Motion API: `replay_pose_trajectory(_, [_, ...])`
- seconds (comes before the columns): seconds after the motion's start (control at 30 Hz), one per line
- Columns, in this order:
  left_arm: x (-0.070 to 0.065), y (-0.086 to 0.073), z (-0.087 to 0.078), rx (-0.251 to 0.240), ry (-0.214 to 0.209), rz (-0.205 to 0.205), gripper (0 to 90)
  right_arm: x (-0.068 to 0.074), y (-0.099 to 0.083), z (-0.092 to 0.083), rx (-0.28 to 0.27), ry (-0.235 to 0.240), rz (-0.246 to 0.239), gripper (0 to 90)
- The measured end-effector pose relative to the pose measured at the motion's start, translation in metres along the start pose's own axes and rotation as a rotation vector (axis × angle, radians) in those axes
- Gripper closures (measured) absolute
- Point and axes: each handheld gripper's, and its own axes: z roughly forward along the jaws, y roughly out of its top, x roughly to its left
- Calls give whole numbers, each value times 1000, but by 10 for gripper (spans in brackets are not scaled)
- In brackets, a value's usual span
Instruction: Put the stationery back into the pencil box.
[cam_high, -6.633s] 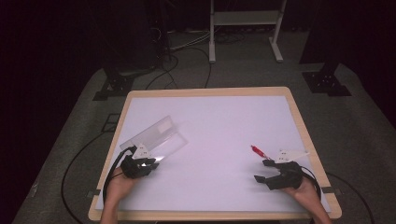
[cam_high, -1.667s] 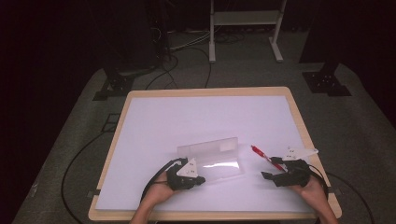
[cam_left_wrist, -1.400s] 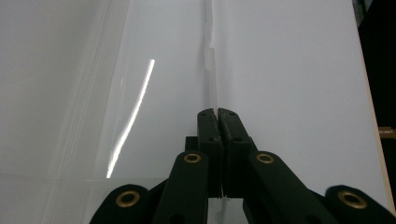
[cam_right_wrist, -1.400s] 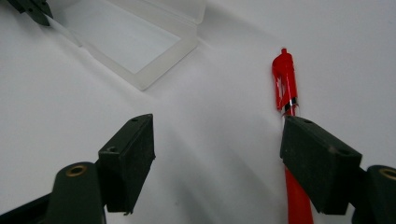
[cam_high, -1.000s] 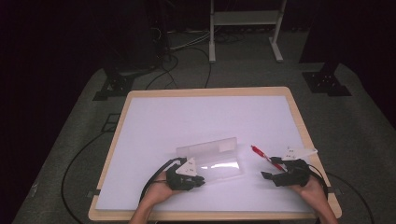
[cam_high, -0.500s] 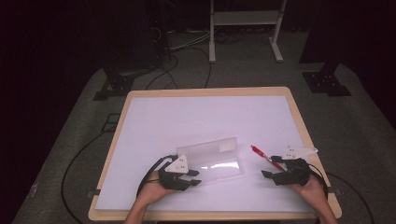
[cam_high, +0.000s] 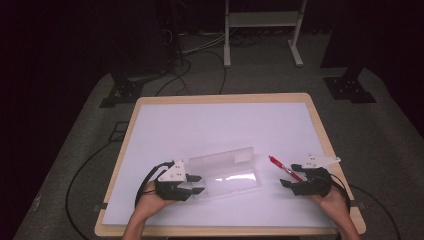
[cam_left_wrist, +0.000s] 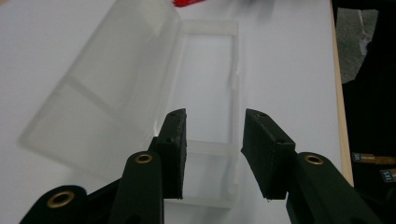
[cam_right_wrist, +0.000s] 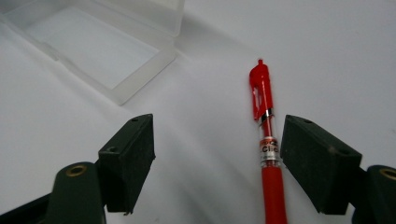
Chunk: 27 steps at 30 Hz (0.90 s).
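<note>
Overhead, two tools rest on one white bench (cam_high: 220, 125): the left tool (cam_high: 196, 184) just beside one clear plastic case (cam_high: 225, 172), the right tool (cam_high: 285, 183) beside one red pen (cam_high: 284, 168).

Left gripper view: jaws have just been opening, case end between them, not clamped.

Right gripper view: jaws wide apart, pen lying loose by one jaw.

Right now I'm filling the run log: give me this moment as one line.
left gripper: open, jaws just opening off clear case | right gripper: open by red pen | case lid open
</note>
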Motion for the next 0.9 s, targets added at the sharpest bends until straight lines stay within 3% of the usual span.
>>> replay_pose_trajectory(0.6, [13, -12, -33, -49, 67, -62, 566, -4, 10, 2, 19, -90, 31, 293])
replay_pose_trajectory(0.9, [19, -21, -52, -69, 114, -104, 516, -12, 10, 9, 60, -100, 51, 424])
